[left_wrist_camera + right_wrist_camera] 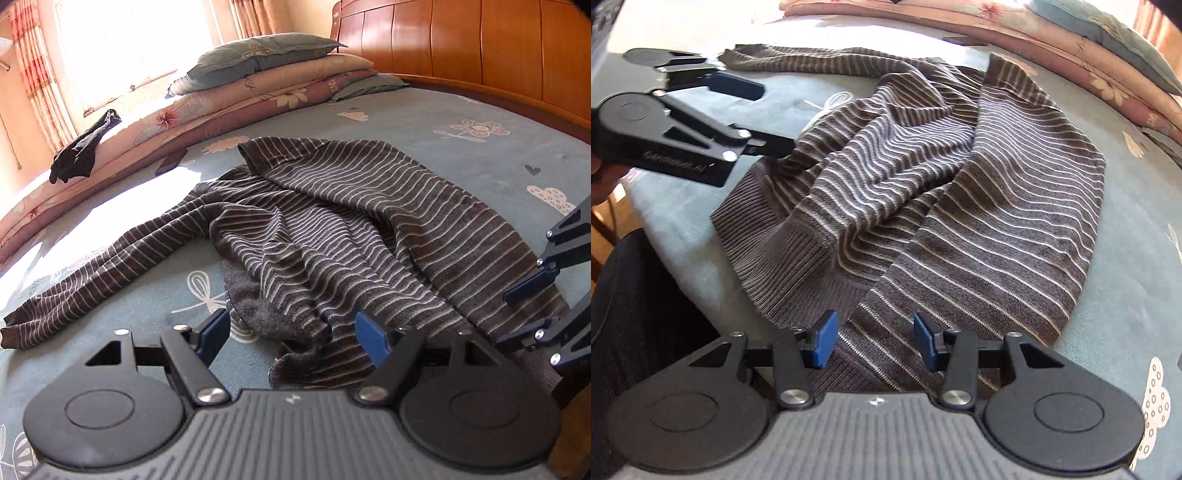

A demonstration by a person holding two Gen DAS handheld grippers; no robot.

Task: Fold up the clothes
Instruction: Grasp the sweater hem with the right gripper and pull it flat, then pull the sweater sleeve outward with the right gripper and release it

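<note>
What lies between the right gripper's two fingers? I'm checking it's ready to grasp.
In the right wrist view, the striped sweater lies between the open right gripper's fingers.

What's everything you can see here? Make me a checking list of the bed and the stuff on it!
Surface: bed with a blue-grey flowered sheet, sunlit at one side.
Job's things: striped sweater lying crumpled, one sleeve stretched out flat; not yet folded.
Clutter: dark garment on the folded quilts; pillow on top of the stack.
Grippers: left gripper open over the sweater's hem; right gripper open over the hem too. Neither holds cloth.
Cables: nothing seen.
Surroundings: wooden headboard, bright window with curtains.
</note>
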